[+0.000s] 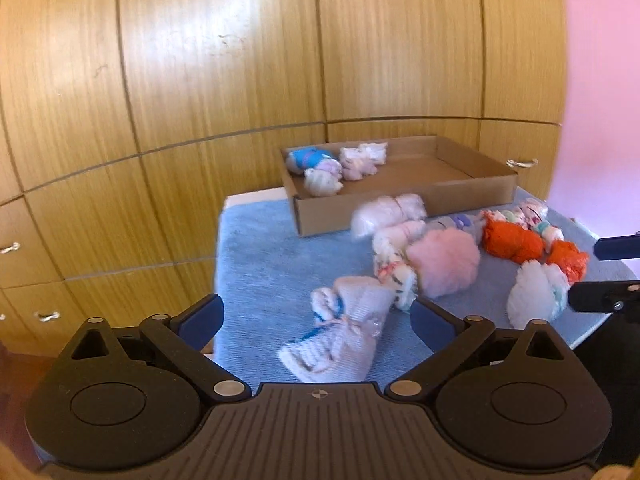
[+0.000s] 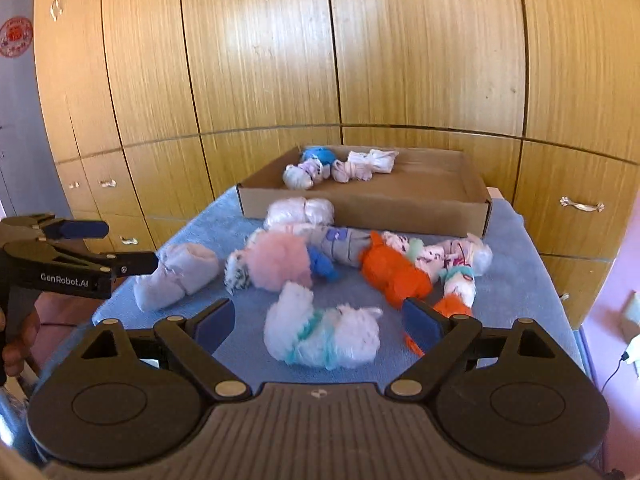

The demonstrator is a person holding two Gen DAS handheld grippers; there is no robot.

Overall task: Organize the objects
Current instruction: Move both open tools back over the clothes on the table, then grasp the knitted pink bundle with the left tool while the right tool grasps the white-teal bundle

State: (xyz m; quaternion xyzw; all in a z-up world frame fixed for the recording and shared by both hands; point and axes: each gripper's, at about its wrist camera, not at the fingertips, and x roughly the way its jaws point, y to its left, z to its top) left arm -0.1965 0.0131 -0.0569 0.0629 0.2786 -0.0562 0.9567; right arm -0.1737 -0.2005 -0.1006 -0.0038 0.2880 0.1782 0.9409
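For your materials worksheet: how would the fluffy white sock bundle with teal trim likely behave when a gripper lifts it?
The white sock bundle looks fuzzy and soft, so it would probably squash and feel light. It lies lumpy on the blue towel, so rolling seems unlikely.

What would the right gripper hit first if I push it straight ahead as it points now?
Most likely the fluffy white-and-teal sock bundle, lying on the blue towel between the open fingers of the right gripper. Beyond it sits the orange bundle; depth is uncertain.

- Bedroom-like home setting: wall of wooden wardrobe doors (image 2: 260, 60) with metal handles (image 2: 582, 205)
- Pink wall (image 1: 600, 80) (right side)
- Rolled socks (image 2: 280, 264) on blue towel (image 2: 512, 280)
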